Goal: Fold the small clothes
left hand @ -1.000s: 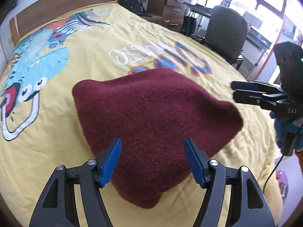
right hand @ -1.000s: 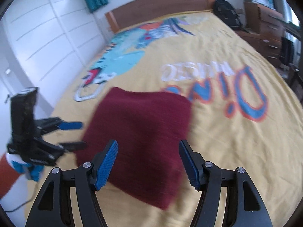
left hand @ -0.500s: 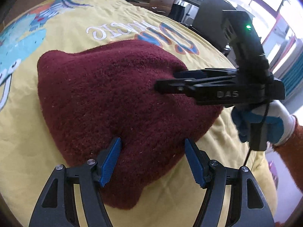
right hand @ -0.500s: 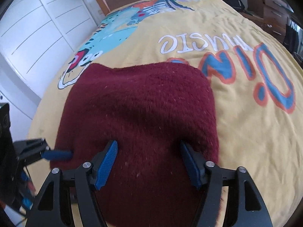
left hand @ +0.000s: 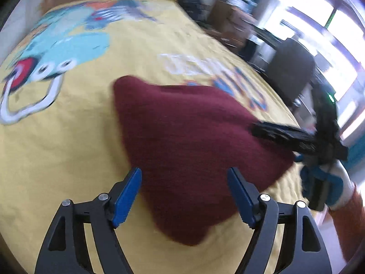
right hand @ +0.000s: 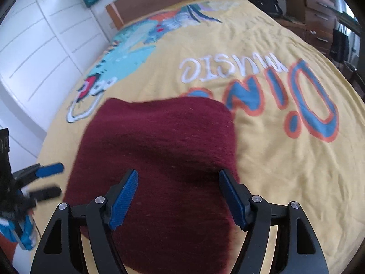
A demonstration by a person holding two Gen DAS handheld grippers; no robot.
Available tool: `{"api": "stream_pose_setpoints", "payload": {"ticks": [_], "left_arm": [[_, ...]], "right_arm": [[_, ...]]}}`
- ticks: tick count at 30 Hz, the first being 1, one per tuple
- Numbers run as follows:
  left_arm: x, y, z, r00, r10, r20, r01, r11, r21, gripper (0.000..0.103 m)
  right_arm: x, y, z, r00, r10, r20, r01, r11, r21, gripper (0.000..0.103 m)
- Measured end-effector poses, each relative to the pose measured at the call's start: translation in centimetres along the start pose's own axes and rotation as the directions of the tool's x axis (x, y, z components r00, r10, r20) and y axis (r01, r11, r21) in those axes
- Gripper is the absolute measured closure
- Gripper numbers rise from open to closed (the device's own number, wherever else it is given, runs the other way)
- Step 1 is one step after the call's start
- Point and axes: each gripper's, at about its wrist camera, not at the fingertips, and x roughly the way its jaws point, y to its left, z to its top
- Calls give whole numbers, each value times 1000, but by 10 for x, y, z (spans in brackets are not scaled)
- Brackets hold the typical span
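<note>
A folded dark red fleece garment [left hand: 189, 137] lies flat on the yellow bedspread [left hand: 68, 148]; it also shows in the right wrist view [right hand: 159, 150]. My left gripper [left hand: 184, 194] is open and empty, just above the garment's near corner. My right gripper [right hand: 178, 196] is open and empty, over the garment's near edge. In the left wrist view the right gripper [left hand: 257, 129] reaches over the garment's right edge. In the right wrist view the left gripper [right hand: 53, 179] sits open just left of the garment.
The bedspread [right hand: 285, 159] has a blue dinosaur print [right hand: 127, 54] and lettering [right hand: 296, 105]. A wooden headboard [right hand: 173, 0] is at the far end. White wardrobe doors [right hand: 34, 45] stand left. An office chair [left hand: 294, 68], a desk and drawers [right hand: 317, 16] stand beyond the bed's right side.
Both grippers have pulled back from the garment and risen a little. The right gripper no longer lies across its middle. The garment stays flat on the bed.
</note>
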Motion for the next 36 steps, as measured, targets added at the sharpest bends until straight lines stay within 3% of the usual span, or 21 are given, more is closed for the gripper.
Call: {"api": "stream_pose_setpoints", "payload": {"ticks": [4, 13, 17, 22, 26, 31, 33, 36], "left_arm": [[18, 29, 1, 999, -1, -38, -4, 993, -116, 30], [38, 28, 14, 996, 3, -84, -12, 994, -107, 26], [54, 32, 14, 993, -5, -115, -11, 990, -138, 16], [66, 46, 11, 983, -81, -164, 44, 976, -214, 14], [73, 51, 15, 973, -114, -202, 64, 969, -239, 14], [79, 46, 23, 971, -118, -208, 72, 974, -214, 23], [78, 48, 25, 972, -133, -193, 89, 972, -218, 32], [64, 52, 25, 974, -182, -136, 148, 962, -228, 49]], "right_arm": [[15, -3, 1, 998, -27, -64, 27, 1000, -5, 28], [16, -14, 7, 990, -86, -108, 81, 995, -50, 25], [31, -25, 3, 985, -10, -170, 10, 1000, -5, 25], [52, -43, 5, 962, 128, -241, -114, 991, 72, 25], [65, -48, 4, 938, 217, -272, -195, 975, 103, 38], [70, -46, 3, 925, 255, -281, -235, 966, 105, 49], [67, -46, 2, 925, 270, -267, -250, 962, 107, 57], [52, -35, 2, 946, 230, -227, -225, 973, 47, 63]]}}
